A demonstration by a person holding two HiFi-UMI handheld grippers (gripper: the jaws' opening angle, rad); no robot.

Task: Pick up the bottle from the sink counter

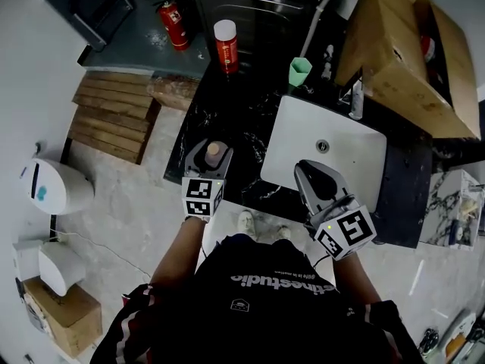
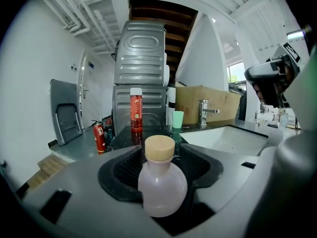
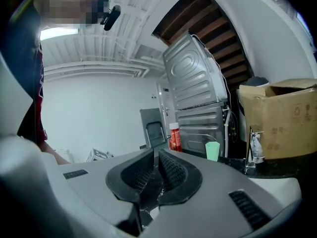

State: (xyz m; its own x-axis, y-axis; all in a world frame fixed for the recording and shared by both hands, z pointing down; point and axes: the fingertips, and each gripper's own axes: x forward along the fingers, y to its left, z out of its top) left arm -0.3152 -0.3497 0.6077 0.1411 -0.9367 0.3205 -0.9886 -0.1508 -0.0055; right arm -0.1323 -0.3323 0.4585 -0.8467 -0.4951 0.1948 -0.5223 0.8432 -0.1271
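Straddling the bottle (image 2: 162, 187), the left tool (image 2: 161, 155) sat spread, not pinching; a lopsided squeeze could've knocked it over.

The bottle (image 2: 162, 182) is pale pink with a tan cap (image 2: 159, 148). The counter (image 1: 235, 127) is black with white swirls. The sink (image 1: 303, 131) is white, the cup (image 1: 299, 72) green, the can (image 1: 226, 49) red, the box (image 1: 394, 51) brown.

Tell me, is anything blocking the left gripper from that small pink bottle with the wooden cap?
Nothing visible does. The bottle stands between the open fingers of the left gripper on the black counter; the red can and green cup stand well behind it.
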